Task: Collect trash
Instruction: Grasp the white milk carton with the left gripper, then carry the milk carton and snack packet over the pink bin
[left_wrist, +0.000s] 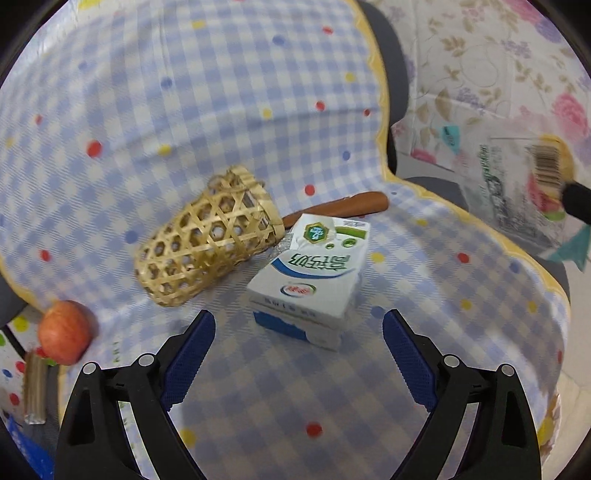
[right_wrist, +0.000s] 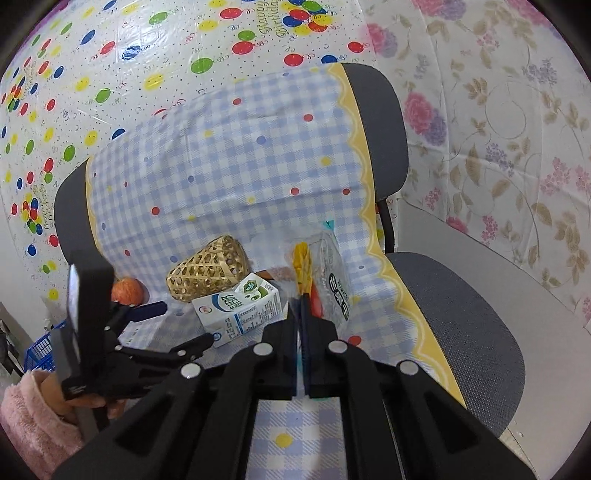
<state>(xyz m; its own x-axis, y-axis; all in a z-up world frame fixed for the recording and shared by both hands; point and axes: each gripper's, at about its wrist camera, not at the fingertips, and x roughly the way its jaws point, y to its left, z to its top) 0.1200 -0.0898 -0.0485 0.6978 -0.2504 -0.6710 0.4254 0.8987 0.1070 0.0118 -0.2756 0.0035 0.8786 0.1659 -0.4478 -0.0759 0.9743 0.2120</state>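
Observation:
A white milk carton (left_wrist: 314, 273) lies on its side on the checked cloth (left_wrist: 221, 110), just ahead of my left gripper (left_wrist: 299, 321). That gripper is open, its blue pads wide apart and off the carton. From the right wrist view the carton (right_wrist: 240, 306) lies left of my right gripper (right_wrist: 300, 301). The right gripper is shut on a clear plastic wrapper (right_wrist: 332, 273) with a yellow strip, held up off the cloth. The same wrapper (left_wrist: 517, 184), with a barcode, shows blurred at the far right of the left wrist view. My left gripper (right_wrist: 181, 325) stands at the carton's left end.
A woven bamboo basket (left_wrist: 207, 236) lies on its side beside the carton, with a brown stick-like object (left_wrist: 343, 206) behind it. A red apple (left_wrist: 64, 332) sits at the cloth's left edge. The cloth covers a grey office chair (right_wrist: 461, 314). A blue crate (right_wrist: 40, 350) and a pink sleeve (right_wrist: 29, 417) are at lower left.

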